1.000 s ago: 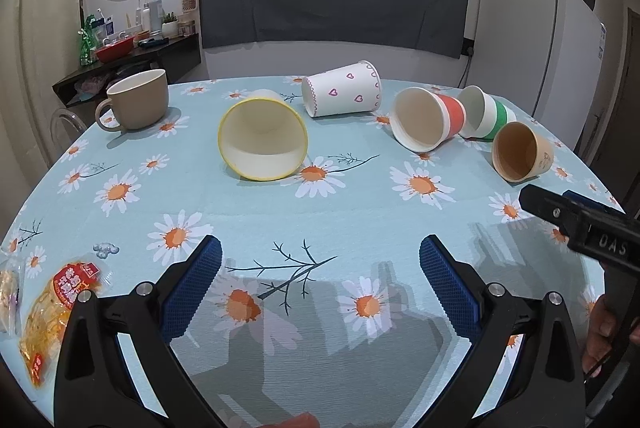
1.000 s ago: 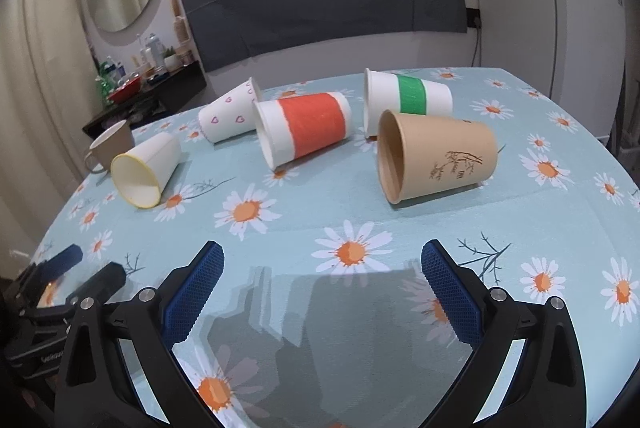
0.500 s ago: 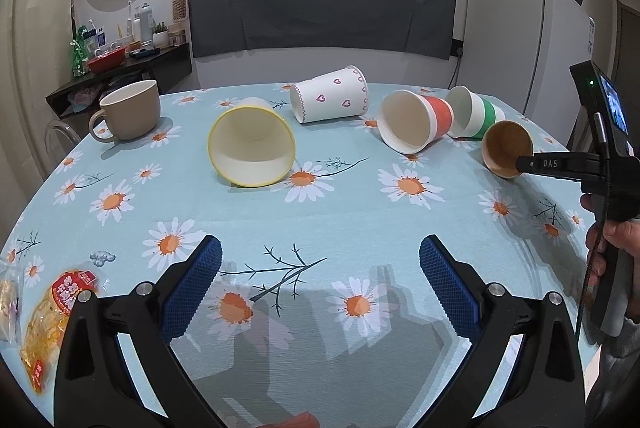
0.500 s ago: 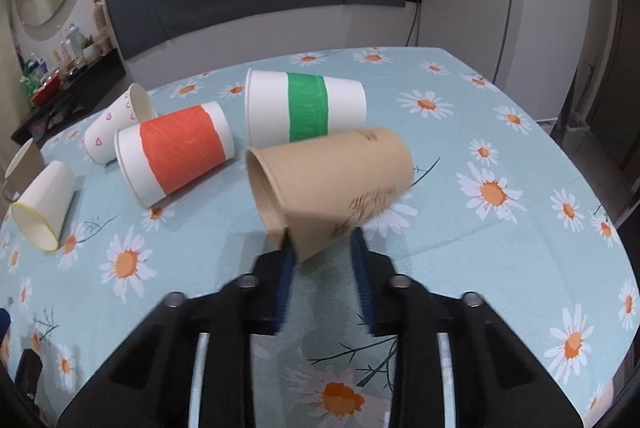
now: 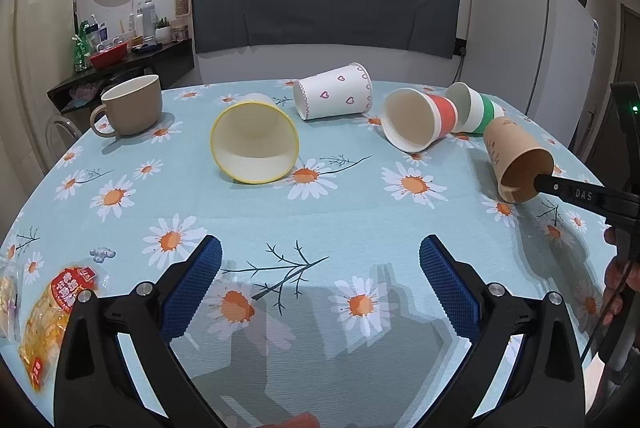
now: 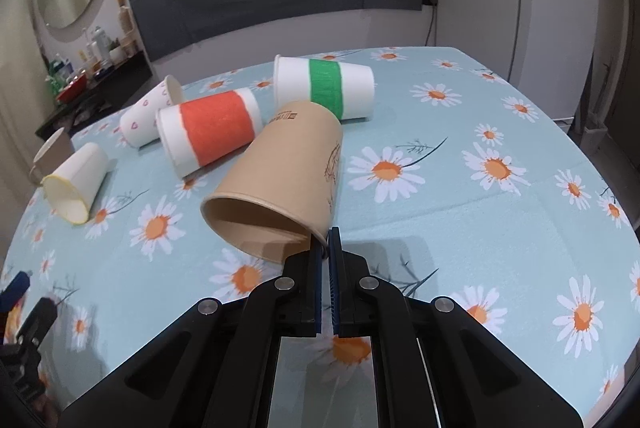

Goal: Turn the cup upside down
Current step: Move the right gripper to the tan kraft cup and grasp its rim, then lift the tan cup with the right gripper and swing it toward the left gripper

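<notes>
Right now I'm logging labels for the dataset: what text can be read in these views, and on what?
"DAS": on the right gripper, a finger's side.
Brown cup: printed lettering near its base and by a drawing, too blurred to read.
Snack packet: red label, characters too small.
Fridge: sticker, unreadable.

Surface finish, as observed.
Brown cup (image 6: 288,163): matt kraft paper. Tablecloth (image 6: 460,220): matt woven cloth. Mug (image 5: 132,105): smooth glazed ceramic.
</notes>
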A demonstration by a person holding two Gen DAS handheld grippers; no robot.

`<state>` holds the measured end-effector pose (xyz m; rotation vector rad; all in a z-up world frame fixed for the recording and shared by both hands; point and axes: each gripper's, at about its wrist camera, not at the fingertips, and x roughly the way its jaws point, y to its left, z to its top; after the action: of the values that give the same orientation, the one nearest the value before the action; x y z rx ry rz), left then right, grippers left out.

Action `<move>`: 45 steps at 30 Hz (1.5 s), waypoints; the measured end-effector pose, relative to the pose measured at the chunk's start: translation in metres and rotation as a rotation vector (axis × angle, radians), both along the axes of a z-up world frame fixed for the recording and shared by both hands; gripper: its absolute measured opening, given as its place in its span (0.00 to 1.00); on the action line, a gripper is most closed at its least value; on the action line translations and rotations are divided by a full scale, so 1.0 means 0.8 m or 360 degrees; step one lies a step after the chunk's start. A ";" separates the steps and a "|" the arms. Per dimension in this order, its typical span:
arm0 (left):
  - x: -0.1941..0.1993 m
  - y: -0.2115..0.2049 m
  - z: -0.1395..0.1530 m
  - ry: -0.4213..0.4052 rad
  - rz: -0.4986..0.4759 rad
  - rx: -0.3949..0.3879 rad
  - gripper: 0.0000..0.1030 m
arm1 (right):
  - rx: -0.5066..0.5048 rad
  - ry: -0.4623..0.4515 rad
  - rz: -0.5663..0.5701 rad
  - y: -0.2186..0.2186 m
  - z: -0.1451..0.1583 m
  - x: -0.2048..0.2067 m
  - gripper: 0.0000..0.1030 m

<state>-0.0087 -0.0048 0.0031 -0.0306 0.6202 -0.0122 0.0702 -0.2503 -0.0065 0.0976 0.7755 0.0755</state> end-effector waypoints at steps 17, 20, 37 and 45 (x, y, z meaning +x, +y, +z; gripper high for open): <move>0.001 0.003 0.000 0.0000 0.0018 -0.0008 0.94 | -0.0007 -0.0005 0.0331 0.071 0.002 -0.070 0.03; 0.001 0.003 0.000 -0.0003 0.0025 -0.0008 0.94 | -0.0008 -0.0011 0.0370 0.078 0.001 -0.079 0.03; -0.006 0.006 0.002 -0.0032 0.0064 -0.0010 0.94 | -0.0008 -0.0088 0.0419 0.083 0.014 -0.105 0.67; -0.001 0.005 0.001 -0.0013 0.0074 -0.0014 0.94 | -0.0103 -0.0245 0.0397 0.052 0.039 -0.113 0.88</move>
<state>-0.0099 -0.0006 0.0042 -0.0533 0.6111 0.0300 -0.0203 -0.2083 0.0250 -0.0661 0.6326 0.2913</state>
